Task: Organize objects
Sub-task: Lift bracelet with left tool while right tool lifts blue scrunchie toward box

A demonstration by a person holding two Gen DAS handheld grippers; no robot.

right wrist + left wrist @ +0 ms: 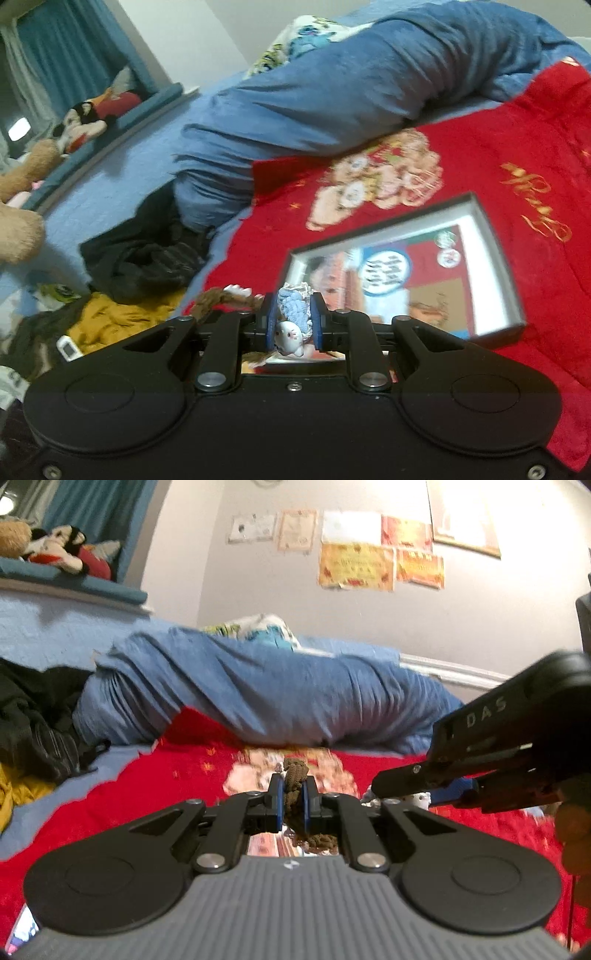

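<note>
Left claw: the left gripper is clenched on a brown knitted fabric piece, pinched between its blue pads.
Right claw: the right gripper grasps a pale blue crocheted piece with a small white animal-face charm.
Tray: a shallow grey-rimmed rectangular box with a printed picture base lies on the red fleece blanket, just ahead and right of the right claw.
Progress: both pieces are lifted; judging from this, neither is placed yet.
Orientation: the brown piece's long axis runs forward out of the left claw, its end hanging below.
</note>
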